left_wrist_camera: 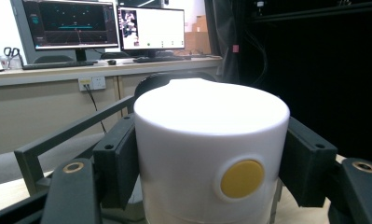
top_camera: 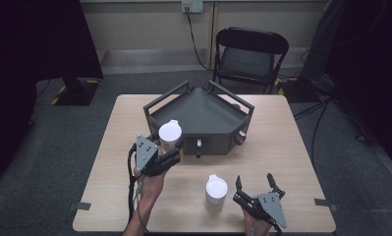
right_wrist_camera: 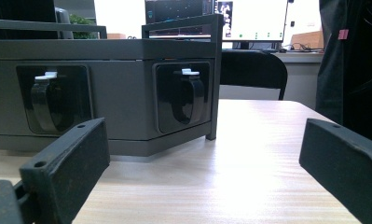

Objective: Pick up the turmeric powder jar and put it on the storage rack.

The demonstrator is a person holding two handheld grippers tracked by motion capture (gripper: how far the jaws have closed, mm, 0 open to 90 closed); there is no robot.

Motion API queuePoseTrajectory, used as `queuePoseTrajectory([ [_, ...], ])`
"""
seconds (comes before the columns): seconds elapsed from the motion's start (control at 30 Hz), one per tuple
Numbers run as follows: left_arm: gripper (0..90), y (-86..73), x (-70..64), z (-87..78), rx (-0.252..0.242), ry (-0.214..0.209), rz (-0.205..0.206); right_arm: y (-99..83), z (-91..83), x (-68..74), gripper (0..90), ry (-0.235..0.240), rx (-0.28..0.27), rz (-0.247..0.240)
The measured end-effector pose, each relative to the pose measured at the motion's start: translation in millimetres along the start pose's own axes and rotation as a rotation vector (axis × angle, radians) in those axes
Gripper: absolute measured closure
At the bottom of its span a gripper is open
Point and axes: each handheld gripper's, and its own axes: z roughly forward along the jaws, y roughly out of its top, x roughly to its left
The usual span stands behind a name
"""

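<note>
So from the high view, the left gripper (top_camera: 170, 150) is clamping its fingers around a white cup (top_camera: 169, 134), holding it up just in front of the grey tray (top_camera: 198, 118) sitting in the middle of the bench (top_camera: 282, 147). A second white cup (top_camera: 216, 191) is standing on the bench nearer the person, just beside the right gripper (top_camera: 255, 183), whose fingers are spread wide and gripping nothing.

In the left gripper view, the fingers (left_wrist_camera: 116, 163) are pressing against both sides of the white cup, which is showing a round yellow dot (left_wrist_camera: 242, 178). No readable writing on it, though it's pretty washed out.

In the right gripper view, the fingers (right_wrist_camera: 65, 163) are sitting wide apart over bare bench, pointing at the grey tray's front wall with its two black latches (right_wrist_camera: 182, 95).
</note>
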Motion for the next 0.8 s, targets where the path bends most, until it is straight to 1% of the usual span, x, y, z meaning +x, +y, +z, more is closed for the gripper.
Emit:
queuePoseTrajectory([
  [0.2, 30.7, 9.1, 5.7, 10.4, 0.009, 0.005, -0.011, 0.0, 0.0, 0.0, 0.2, 0.0, 0.0, 0.001],
  [0.23, 30.7, 13.1, 7.1, 15.0, 0.009, 0.008, -0.011, 0.0, 0.0, 0.1, 0.2, 0.0, 0.0, 0.001],
  [0.27, 30.7, 13.1, 7.1, 15.0, 0.009, 0.008, -0.011, 0.0, 0.0, 0.1, 0.2, 0.0, 0.0, 0.001],
  [0.33, 30.7, 17.9, 8.9, 20.4, 0.012, 0.01, -0.02, 0.0, 0.0, 0.0, 0.2, 0.0, 0.0, 0.001],
  [0.47, 30.7, 27.5, 10.5, 31.9, 0.012, 0.013, -0.016, 0.2, 0.1, -0.1, 0.3, 0.001, 0.001, 0.001],
  [0.57, 30.7, 30.6, 12.3, 38.4, 0.006, 0.015, -0.031, 0.1, 0.0, -0.1, 0.3, 0.001, 0.001, 0.001],
  [0.63, 30.7, 31.9, 14.8, 43.9, 0.003, 0.004, -0.039, 0.1, 0.0, -0.1, 0.3, 0.001, 0.0, 0.001],
  [0.67, 30.7, 32.0, 14.0, 46.2, -0.001, 0.009, -0.035, 0.1, 0.0, -0.1, 0.3, 0.001, 0.0, 0.001],
  [0.73, 30.7, 34.3, 11.3, 51.4, 0.002, 0.024, -0.011, 0.1, 0.0, -0.1, 0.3, 0.001, 0.0, 0.001],
  [0.8, 30.7, 36.7, 11.6, 58.1, 0.007, 0.033, -0.005, 0.2, 0.1, -0.2, 0.3, 0.001, 0.001, 0.001],
])
